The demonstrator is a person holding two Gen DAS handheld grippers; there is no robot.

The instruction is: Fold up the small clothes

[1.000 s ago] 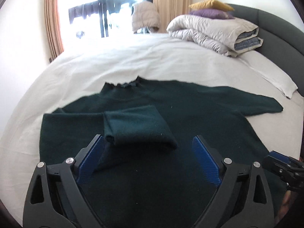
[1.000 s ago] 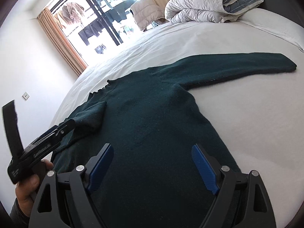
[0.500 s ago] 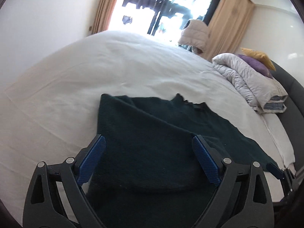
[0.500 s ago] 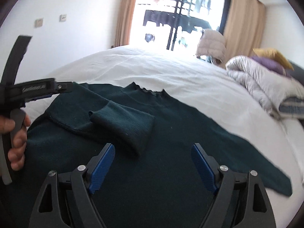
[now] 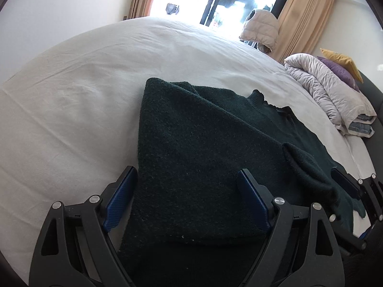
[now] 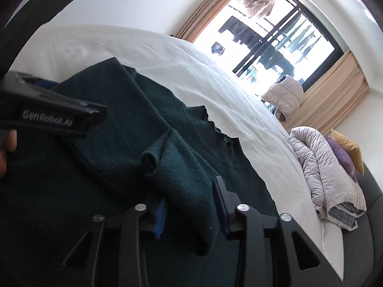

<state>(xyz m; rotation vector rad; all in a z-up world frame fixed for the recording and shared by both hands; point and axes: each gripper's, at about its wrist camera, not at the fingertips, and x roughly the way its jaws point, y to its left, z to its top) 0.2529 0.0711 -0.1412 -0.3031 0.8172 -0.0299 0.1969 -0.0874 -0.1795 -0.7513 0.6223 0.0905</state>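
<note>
A dark green sweater [image 5: 203, 148] lies flat on the white bed [image 5: 71, 119], its left sleeve [image 6: 182, 177] folded across the chest. My left gripper [image 5: 186, 198] straddles the sweater's folded left edge; its jaws are closing but still wide, and the pads do not touch the cloth. My right gripper [image 6: 190, 205] is closing on the folded sleeve, and both blue pads meet the bunched knit near the cuff. The right gripper [image 5: 354, 189] also shows at the sweater's right side. The left gripper [image 6: 59, 117] and a hand [image 6: 7, 143] appear at the left.
A folded grey duvet [image 5: 335, 95] with purple and yellow pillows [image 5: 340, 64] sits at the head of the bed by a dark headboard [image 5: 375, 100]. A beige jacket [image 5: 261, 28] hangs by the bright window and curtains [image 5: 306, 19]. White sheet stretches left of the sweater.
Both views have rolled and shifted along the sweater. The right jaws went from wide to narrow around the folded sleeve. The left gripper moved to the sweater's left edge, jaws slightly narrower.
</note>
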